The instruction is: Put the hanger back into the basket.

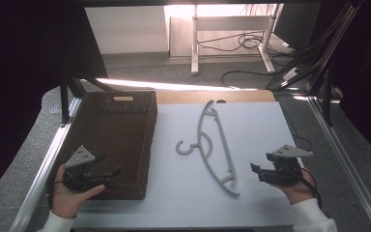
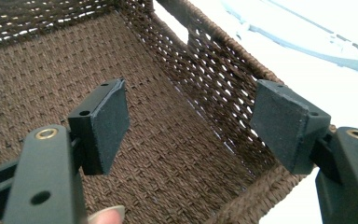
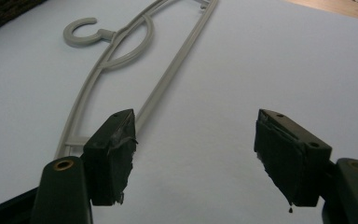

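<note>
Grey hanger (image 1: 216, 147) lay flat on the white table (image 1: 261, 203), hook toward the brown wicker basket (image 1: 125, 145) (which sat at table's left). L gripper (image 1: 110, 175) hung over basket's near end, jaws wide apart, holding nothing. R gripper (image 1: 257, 172) was near hanger's near end w/ jaws also wide, nothing btwn them

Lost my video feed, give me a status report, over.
Left gripper open over brown woven basket. Right gripper open, holding nothing. Grey hanger flat on white table, nothing on it.
</note>
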Motion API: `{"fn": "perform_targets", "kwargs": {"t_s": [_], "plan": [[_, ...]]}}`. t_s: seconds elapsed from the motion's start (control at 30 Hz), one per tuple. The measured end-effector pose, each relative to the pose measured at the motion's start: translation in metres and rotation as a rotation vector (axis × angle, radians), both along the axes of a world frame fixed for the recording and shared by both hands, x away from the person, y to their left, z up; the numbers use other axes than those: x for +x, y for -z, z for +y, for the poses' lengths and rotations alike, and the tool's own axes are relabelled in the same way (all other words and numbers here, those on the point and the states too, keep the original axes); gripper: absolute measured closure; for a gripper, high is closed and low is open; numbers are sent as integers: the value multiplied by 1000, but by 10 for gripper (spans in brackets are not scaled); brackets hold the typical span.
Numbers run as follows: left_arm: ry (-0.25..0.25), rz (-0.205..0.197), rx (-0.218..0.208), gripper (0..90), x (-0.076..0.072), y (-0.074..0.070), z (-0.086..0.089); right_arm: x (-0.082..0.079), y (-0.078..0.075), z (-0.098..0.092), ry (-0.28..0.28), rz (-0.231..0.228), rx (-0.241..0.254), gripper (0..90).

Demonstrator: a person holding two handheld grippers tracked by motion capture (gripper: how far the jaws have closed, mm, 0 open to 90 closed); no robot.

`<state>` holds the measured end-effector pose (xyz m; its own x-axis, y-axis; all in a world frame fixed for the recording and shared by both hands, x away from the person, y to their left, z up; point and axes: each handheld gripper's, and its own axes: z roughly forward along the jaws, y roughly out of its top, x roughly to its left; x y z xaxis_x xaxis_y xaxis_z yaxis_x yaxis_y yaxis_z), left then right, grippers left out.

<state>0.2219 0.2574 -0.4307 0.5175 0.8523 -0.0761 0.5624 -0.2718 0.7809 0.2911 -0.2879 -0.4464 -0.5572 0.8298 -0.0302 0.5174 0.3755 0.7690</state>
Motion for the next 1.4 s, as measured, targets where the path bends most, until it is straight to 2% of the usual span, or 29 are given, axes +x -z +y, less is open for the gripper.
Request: {"fn": "perform_targets", "kwargs": {"t_s": [0.37, 0.5, 0.73, 0.93, 1.13, 1.3, 1.4], "plan": [[-19, -10, -1, 272, -6, -3, 5, 4, 0, -1, 22, 1, -24, 305], [-18, -15, -2, 270, -9, -7, 4, 2, -2, 3, 23, 21, -32, 326], [-16, 3, 1, 270, -5, -2, 2, 6, 0, 6, 18, 58, -34, 352], [-17, 9, -2, 270, -2, 0, 3, 15, 1, 12, 14, 77, -23, 367], [-21, 16, -2, 269, -1, 1, 5, 24, 0, 27, -4, 98, -28, 376], [-18, 15, -8, 269, -2, 1, 4, 38, -1, 36, -2, 115, -29, 380], [-6, 10, -7, 267, -3, 0, 3, 50, -2, 47, -13, 132, -49, 384]]}}
